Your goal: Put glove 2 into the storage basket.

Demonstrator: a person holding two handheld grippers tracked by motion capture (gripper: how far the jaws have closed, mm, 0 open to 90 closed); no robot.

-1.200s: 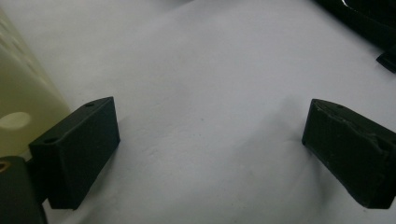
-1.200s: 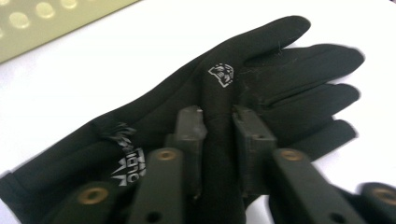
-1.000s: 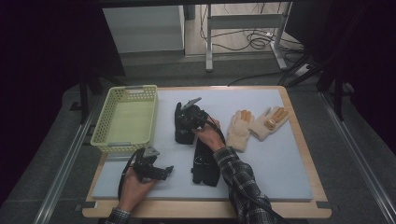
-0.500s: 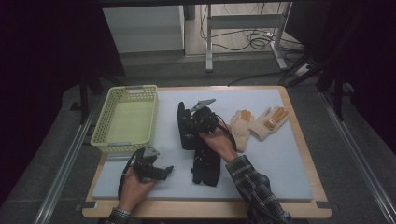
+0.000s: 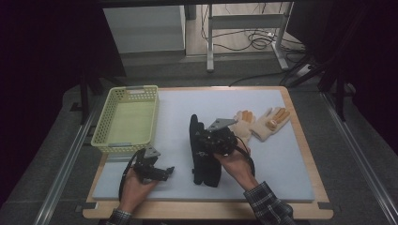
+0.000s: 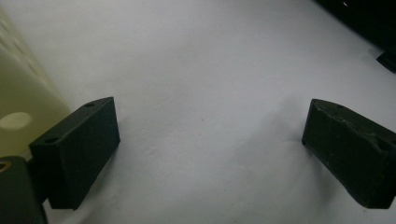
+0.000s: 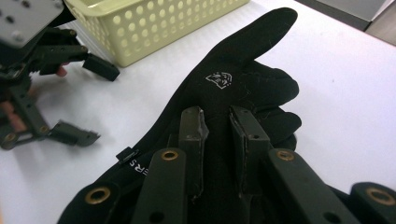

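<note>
1. Far left on the desk, a pale yellow plastic basket sits with perforated walls and a rectangular rim; the right gripper view catches its round holes up close.
2. Just in front of the basket, the left hand-held gripper rests low over the pale blue-grey mat, jaws spread wide with nothing between them. The left gripper view confirms it: two blocky matte black pads stand far apart on bare, faintly dimpled mat, with a blurred slice of basket wall at the left edge.
3. Centre stage, the black glove lies lengthwise on the mat, fingers pointing away from the person. It is a soft, matte fabric glove.
4. The right hand-held gripper sits on the glove's back, jaws drawn close together and pinching a fold of its fabric. In the high view this gripper covers the glove's middle, a grey three-cornered plate on top.
5. The right gripper view gives what the high view cannot: a small white emblem printed on the glove and a cuff tab with white letters, of which "ERS" can be read.
6. Right of that, two cream knitted gloves with orange fingertips lie side by side, just beside the black glove.
</note>
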